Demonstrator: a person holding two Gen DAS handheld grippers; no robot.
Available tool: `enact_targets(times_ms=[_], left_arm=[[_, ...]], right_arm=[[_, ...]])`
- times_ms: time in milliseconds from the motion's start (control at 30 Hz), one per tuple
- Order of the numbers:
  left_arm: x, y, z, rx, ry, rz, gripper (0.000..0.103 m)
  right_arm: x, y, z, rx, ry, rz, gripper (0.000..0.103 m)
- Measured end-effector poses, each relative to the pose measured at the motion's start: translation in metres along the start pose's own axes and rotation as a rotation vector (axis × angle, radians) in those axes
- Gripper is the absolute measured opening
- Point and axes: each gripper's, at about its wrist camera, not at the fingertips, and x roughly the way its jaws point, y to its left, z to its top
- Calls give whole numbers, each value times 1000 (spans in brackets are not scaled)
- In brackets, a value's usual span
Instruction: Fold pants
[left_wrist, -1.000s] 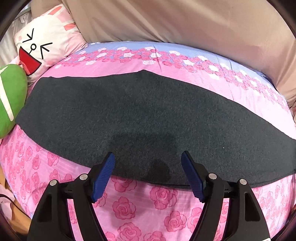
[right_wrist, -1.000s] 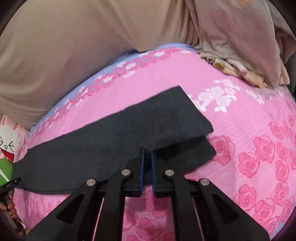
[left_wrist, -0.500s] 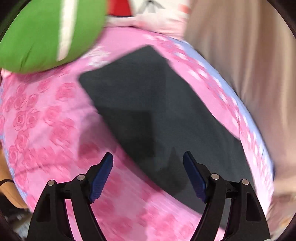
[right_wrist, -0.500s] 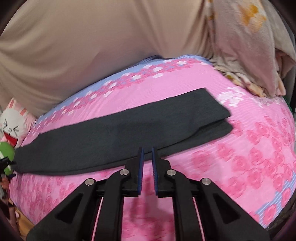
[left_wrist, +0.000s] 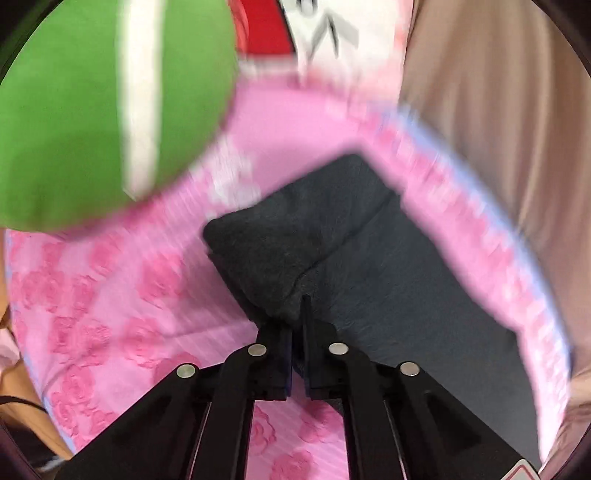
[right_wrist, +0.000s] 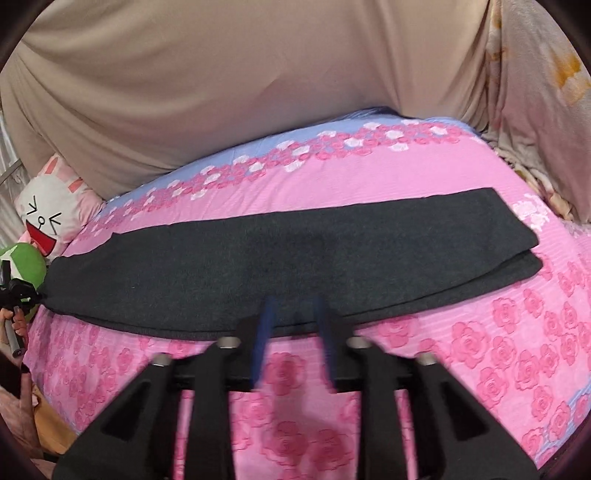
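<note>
Since the earlier frame the left tool (left_wrist: 297, 314) had swung to the pants (right_wrist: 280, 266) end and clamped it, lifting a corner; the right tool (right_wrist: 295, 339) had parted, empty. Pants lay along the bed (right_wrist: 480, 350).

Left gripper (left_wrist: 298, 325) (clamped) on pants (left_wrist: 388, 266)
</note>
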Motion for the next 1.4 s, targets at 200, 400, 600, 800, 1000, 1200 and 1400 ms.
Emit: enact_targets(times_ms=[200,400,600,800,1000,1200,1400], left_arm=[[-77,-19,-41,34,-200,49,62],[-105,-82,-99,191,-203,-47,64],[-87,-167,-163,376,-86,-132,67],[-83,-220,-214,511,-30,-172,68],[-83,-225,-218,526,-50,-145,68],[-76,-232,-218,542,-19,-148,68],[-72,-231,-219,560,-20,-132,74]], right_arm=[[-22,-97,-10,156,-42,-187,47],[-23,-203,-15,436,-27,-85,49],[-2,-220,11,422,-35,-39,43],[40,-223,28,431,27,28,0],[-21,-199,29,359,-109,-33,1],[7,-223,1,421,30,-122,9],[-1,-237,2,470,4,-110,41]])
